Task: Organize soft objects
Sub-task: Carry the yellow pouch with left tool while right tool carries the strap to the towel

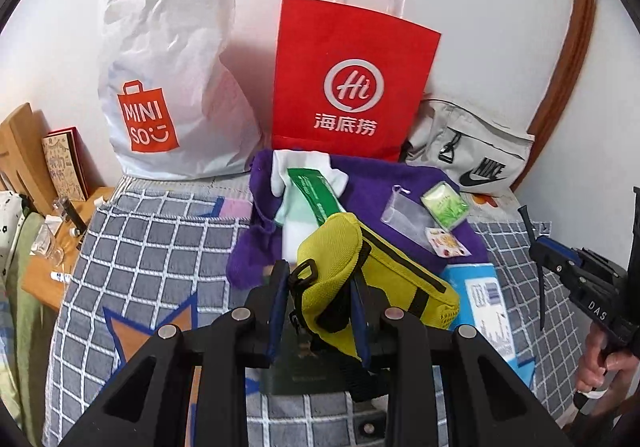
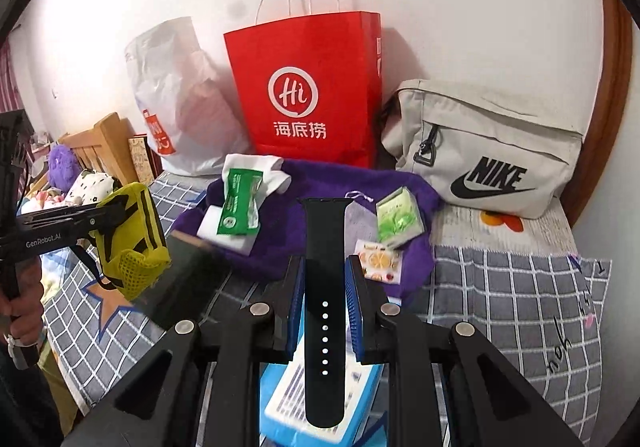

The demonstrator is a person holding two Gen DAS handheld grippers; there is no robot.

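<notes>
My left gripper (image 1: pixel 320 287) is shut on a yellow pouch (image 1: pixel 360 271) and holds it above the checked bedspread; the pouch also shows in the right wrist view (image 2: pixel 132 235). My right gripper (image 2: pixel 325 279) is shut on a black watch strap (image 2: pixel 325 267) that stands upright between its fingers. A purple cloth (image 2: pixel 320 183) lies ahead on the bed with a white sock (image 1: pixel 304 171), a green packet (image 2: pixel 240 203), a green tea sachet box (image 2: pixel 398 217) and a small clear pouch (image 1: pixel 404 213) on it.
A red paper bag (image 1: pixel 348 87), a white Miniso plastic bag (image 1: pixel 168 87) and a grey Nike bag (image 2: pixel 484 151) stand against the wall behind. A blue-and-white box (image 2: pixel 320 399) lies under the right gripper. A wooden bedside shelf (image 1: pixel 44 231) is at left.
</notes>
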